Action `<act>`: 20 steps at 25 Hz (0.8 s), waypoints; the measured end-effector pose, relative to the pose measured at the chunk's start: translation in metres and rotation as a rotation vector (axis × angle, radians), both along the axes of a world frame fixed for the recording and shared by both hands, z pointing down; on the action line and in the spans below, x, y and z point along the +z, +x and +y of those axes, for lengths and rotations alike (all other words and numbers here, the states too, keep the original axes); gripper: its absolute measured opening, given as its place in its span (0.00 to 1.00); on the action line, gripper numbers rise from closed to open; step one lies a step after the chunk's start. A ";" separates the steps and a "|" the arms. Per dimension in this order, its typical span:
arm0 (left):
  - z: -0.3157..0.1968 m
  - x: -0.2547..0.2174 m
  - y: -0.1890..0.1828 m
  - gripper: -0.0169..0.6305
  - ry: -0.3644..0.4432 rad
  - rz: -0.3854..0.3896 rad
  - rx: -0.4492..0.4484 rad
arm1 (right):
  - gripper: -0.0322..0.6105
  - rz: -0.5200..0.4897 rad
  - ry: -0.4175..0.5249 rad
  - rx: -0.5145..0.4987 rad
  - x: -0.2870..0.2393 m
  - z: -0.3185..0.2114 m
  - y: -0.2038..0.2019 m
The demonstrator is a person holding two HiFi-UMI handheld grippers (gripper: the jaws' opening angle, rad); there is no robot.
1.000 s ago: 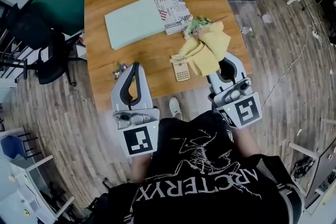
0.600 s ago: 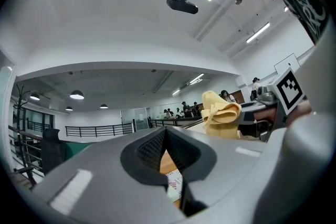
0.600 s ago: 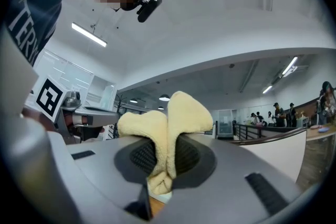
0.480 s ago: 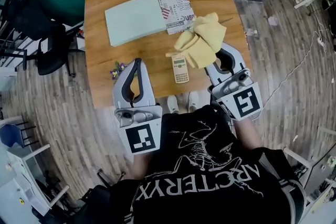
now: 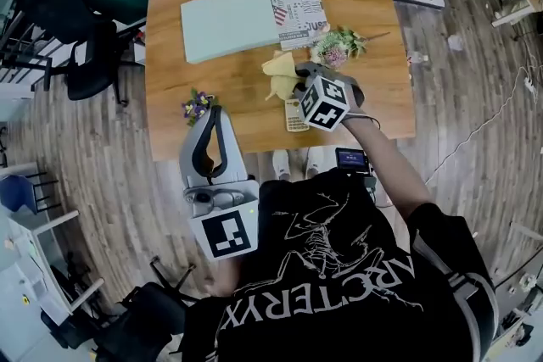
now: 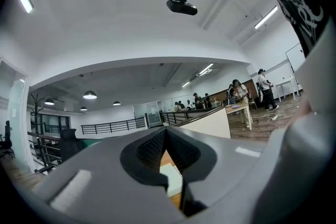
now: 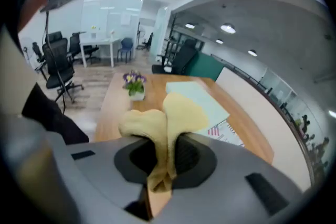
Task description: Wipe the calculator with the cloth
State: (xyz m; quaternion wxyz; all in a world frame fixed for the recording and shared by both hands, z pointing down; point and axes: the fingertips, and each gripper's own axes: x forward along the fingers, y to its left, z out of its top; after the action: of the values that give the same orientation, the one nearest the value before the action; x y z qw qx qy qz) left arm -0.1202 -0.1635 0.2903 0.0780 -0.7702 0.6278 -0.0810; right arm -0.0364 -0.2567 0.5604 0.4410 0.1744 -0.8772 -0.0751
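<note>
My right gripper [image 5: 297,80] is shut on the yellow cloth [image 5: 279,67], which bunches out past the jaws toward the left. It hangs over the calculator [image 5: 293,119], of which only the lower end shows beside the marker cube. In the right gripper view the cloth [image 7: 167,113] is pinched between the pads and fans up in two lobes; the calculator is hidden there. My left gripper [image 5: 216,109] hovers at the table's front edge, jaws closed together with nothing in them, also shut in its own view [image 6: 165,131].
A pale green pad [image 5: 229,19] and a printed paper [image 5: 299,11] lie at the back of the wooden table [image 5: 373,55]. A flower bunch [image 5: 338,45] lies right of the cloth, and a small purple flower pot [image 5: 198,106] stands at front left. Office chairs [image 5: 81,47] stand left.
My right gripper swung in from the table's right side with the cloth and now points left over the calculator. The left gripper stayed in place.
</note>
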 end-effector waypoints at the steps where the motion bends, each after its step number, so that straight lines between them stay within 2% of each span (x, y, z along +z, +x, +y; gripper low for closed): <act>1: 0.002 0.001 -0.003 0.04 -0.004 -0.002 -0.010 | 0.13 0.067 -0.013 -0.035 0.026 -0.002 -0.003; 4: 0.009 0.003 -0.012 0.04 -0.014 -0.003 -0.048 | 0.13 0.215 -0.041 -0.106 0.090 -0.003 -0.010; 10: 0.026 0.006 -0.034 0.04 -0.030 -0.015 -0.104 | 0.13 0.371 -0.019 -0.125 0.163 0.013 -0.002; 15: 0.028 0.011 -0.048 0.04 -0.044 -0.009 -0.110 | 0.13 0.410 -0.002 -0.129 0.178 0.022 -0.003; 20: 0.022 0.013 -0.039 0.04 -0.042 -0.001 -0.054 | 0.13 0.416 -0.023 -0.122 0.173 0.027 -0.002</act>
State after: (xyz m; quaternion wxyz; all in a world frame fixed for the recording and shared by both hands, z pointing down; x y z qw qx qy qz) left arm -0.1594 -0.1417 0.3032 0.0598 -0.7544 0.6465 -0.0964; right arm -0.0388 -0.2298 0.7337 0.6091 0.0968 -0.7770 -0.1261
